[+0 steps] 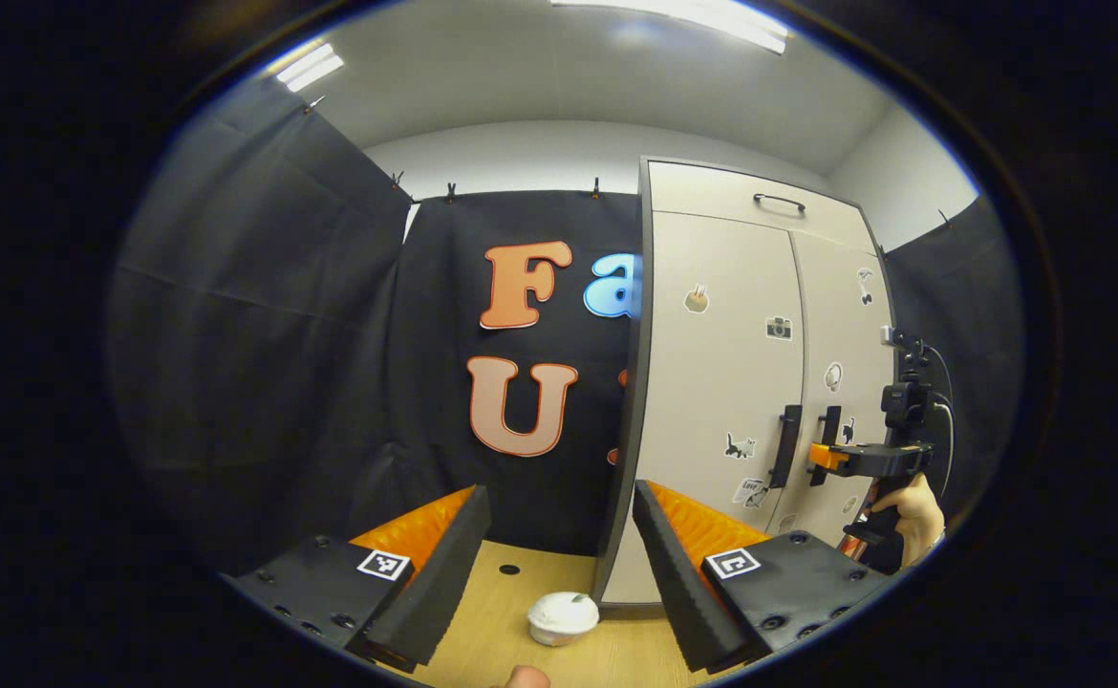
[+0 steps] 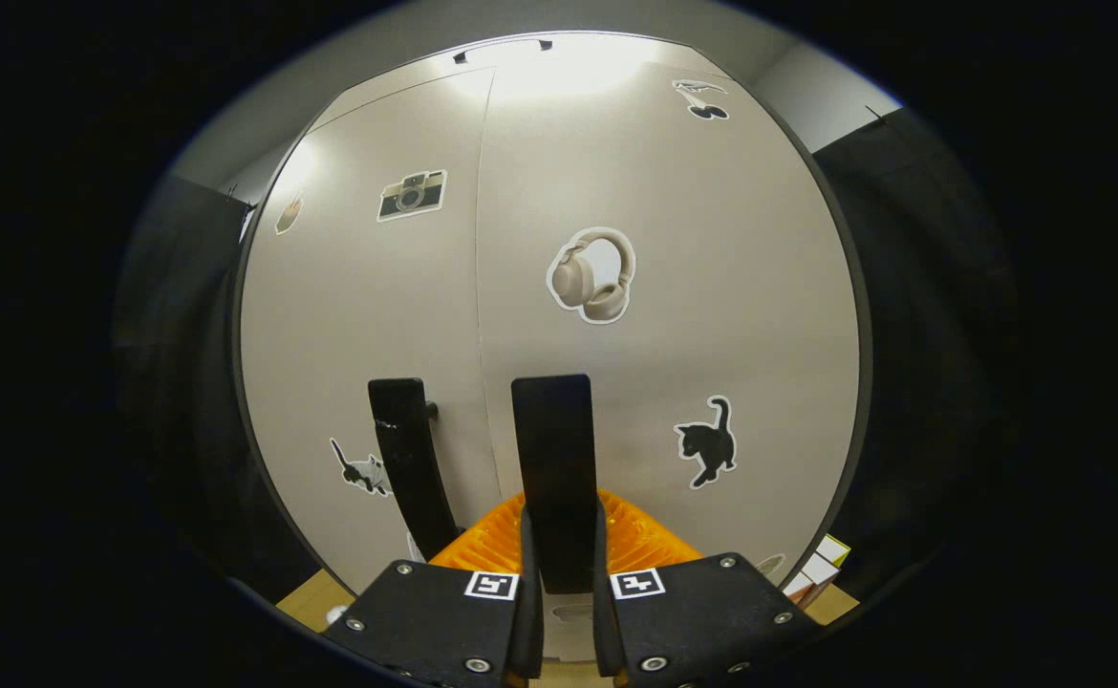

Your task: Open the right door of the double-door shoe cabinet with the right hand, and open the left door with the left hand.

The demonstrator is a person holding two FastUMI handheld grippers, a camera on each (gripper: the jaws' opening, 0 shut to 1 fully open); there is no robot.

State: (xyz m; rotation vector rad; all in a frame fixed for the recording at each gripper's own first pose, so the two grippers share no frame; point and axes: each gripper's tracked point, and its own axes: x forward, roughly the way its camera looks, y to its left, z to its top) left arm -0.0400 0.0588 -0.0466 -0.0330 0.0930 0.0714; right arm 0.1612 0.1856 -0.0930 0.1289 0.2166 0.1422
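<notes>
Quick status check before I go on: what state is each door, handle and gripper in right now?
Right door: closed, flush with the left door.
Left door: closed.
Right door handle: clamped between the right gripper's fingers.
Left door handle: free, nothing touching it.
Right gripper: shut on the right door handle.
Left gripper: open, empty, away from the cabinet front.

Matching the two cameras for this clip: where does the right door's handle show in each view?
Left gripper view: the right door handle is at the right, on the far door of the shoe cabinet, with the right gripper at it.
Right gripper view: right door handle stands low in the centre, between the right gripper's closed fingers.
Shared landmark: the headphones sticker.
</notes>
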